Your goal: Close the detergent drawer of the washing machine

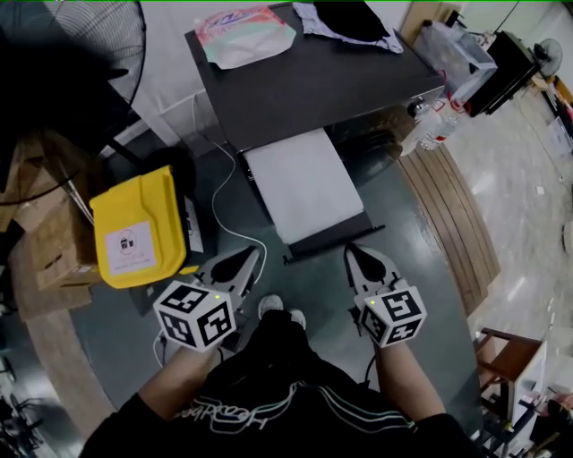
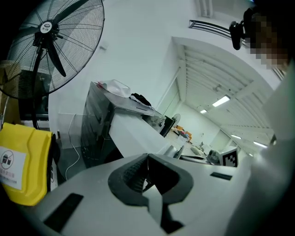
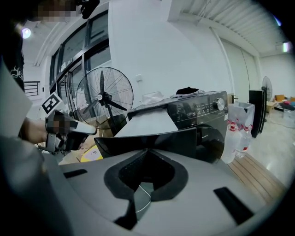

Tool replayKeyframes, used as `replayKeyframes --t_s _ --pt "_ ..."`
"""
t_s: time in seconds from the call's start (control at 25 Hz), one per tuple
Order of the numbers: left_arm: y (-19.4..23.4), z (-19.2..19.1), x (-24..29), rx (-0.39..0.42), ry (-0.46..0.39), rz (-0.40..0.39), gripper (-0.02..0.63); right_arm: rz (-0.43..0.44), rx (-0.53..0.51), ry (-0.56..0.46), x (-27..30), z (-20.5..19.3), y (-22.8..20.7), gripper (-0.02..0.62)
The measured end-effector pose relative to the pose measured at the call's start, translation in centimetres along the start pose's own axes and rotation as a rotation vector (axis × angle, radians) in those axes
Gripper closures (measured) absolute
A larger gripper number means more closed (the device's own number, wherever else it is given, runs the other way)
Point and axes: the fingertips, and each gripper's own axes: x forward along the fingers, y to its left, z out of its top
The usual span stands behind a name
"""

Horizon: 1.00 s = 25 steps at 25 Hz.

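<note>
The dark washing machine (image 1: 304,85) stands ahead of me with its long white detergent drawer (image 1: 304,188) pulled far out toward me; the drawer's dark front panel (image 1: 333,243) is nearest. My left gripper (image 1: 253,258) is shut and empty, just left of that panel and apart from it. My right gripper (image 1: 350,250) is shut and empty too, its tip close to the panel's right end; contact is unclear. The right gripper view has the drawer (image 3: 147,123) straight ahead beyond the shut jaws. From the left gripper view the drawer (image 2: 136,136) is seen from its side.
A detergent bag (image 1: 243,34) and dark cloth (image 1: 349,20) lie on the machine. A yellow bin (image 1: 136,228), cardboard boxes (image 1: 45,233) and a standing fan (image 1: 98,45) are at the left. Water bottles (image 1: 439,125) and a wooden platform (image 1: 452,215) are at the right.
</note>
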Motion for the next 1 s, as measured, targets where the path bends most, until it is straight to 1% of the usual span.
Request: replayKeyframes --t_s 0.16,0.32,0.6,0.76,0.88,1.0 --pt "0.7 2.4 -0.3 0.024 -0.003 -0.009 0.581 -0.024 0.035 0.001 0.9 0.5 -0.1 0.569" --pt "1.2 3.7 -0.8 0.046 -0.005 -0.020 0.581 -0.044 0.034 0.008 1.3 1.1 -0.3 0.569" --pt "2.6 4.2 -1.5 0.022 -0.010 -0.044 0.581 -0.069 0.037 0.006 2.1 1.7 -0.4 0.571" --pt "3.6 4.2 -1.8 0.032 -0.005 -0.039 0.581 -0.078 0.039 -0.008 2.7 1.9 -0.4 0.569" --pt "4.1 4.3 -2.0 0.023 -0.004 -0.042 0.581 -0.085 0.042 -0.015 3.4 1.9 -0.4 0.569" --pt "4.1 5.1 -2.6 0.038 -0.010 -0.052 0.581 -0.092 0.052 -0.018 3.8 2.1 -0.4 0.569"
